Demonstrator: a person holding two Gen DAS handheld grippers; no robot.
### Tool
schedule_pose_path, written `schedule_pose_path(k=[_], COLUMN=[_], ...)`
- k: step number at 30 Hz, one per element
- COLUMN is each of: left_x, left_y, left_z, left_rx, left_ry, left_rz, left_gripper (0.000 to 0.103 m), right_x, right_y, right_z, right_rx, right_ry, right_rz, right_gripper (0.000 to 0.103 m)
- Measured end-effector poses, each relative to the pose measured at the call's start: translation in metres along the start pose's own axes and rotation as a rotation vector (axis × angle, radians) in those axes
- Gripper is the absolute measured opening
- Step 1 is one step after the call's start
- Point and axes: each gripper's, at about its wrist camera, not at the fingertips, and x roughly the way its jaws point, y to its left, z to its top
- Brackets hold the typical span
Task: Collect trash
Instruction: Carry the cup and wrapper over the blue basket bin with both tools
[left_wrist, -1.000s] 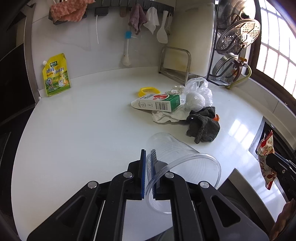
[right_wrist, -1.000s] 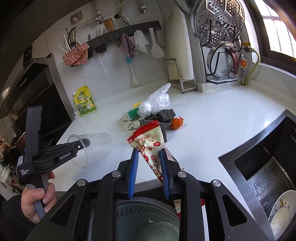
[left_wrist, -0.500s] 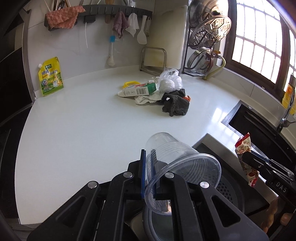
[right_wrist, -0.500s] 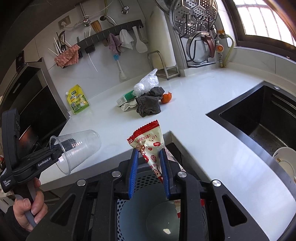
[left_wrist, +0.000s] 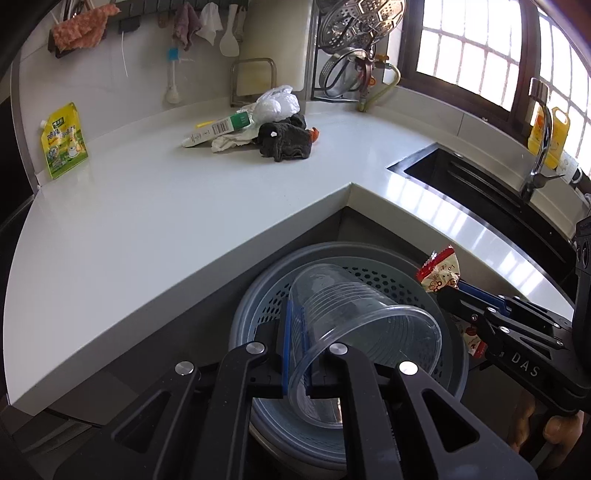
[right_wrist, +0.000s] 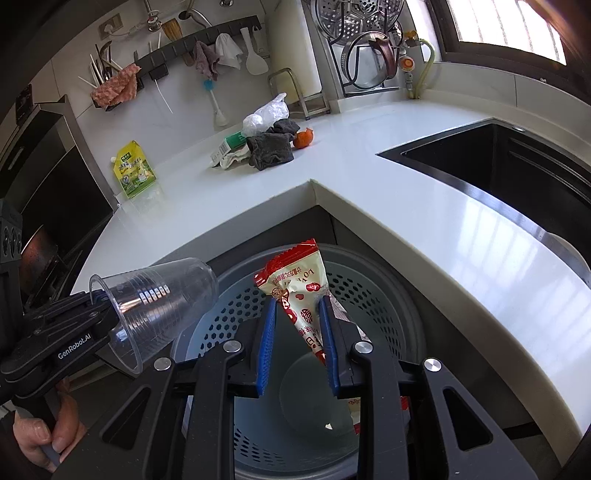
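Note:
My left gripper (left_wrist: 297, 314) is shut on the rim of a clear plastic cup (left_wrist: 354, 325) and holds it on its side over a grey perforated trash bin (left_wrist: 373, 258) below the counter corner. It also shows in the right wrist view (right_wrist: 99, 302) with the cup (right_wrist: 155, 302). My right gripper (right_wrist: 297, 314) has its jaws partly apart around a red and white snack wrapper (right_wrist: 299, 288), above the bin (right_wrist: 369, 291). The wrapper (left_wrist: 439, 271) also shows in the left wrist view. More trash lies far back on the counter: a green and white carton (left_wrist: 218, 129), crumpled tissue (left_wrist: 231, 140), a plastic bag (left_wrist: 277, 103).
A dark cloth (left_wrist: 284, 138) and an orange peel (right_wrist: 303, 138) lie beside the trash pile. A yellow pouch (left_wrist: 62, 140) leans on the wall at left. A black sink (right_wrist: 509, 162) with a tap (left_wrist: 539, 140) is at right. The white counter edge (left_wrist: 207, 258) borders the bin.
Both grippers have pulled back from the counter and now hang over the bin. The right jaws have opened wider around the wrapper. The cup stays clamped.

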Motion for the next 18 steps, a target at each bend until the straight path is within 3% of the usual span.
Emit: schedule_pose_path(k=[18], left_x=[0.027], left_y=[-0.001], left_z=[-0.024], left_rx=[0.01], left_ry=[0.092], left_rz=[-0.012], left_gripper=[0.006], right_x=[0.018], right_y=[0.004], right_z=[-0.019], right_rx=[-0.015], right_ry=[0.073], right_rz=[-0.015], right_gripper=[0.024])
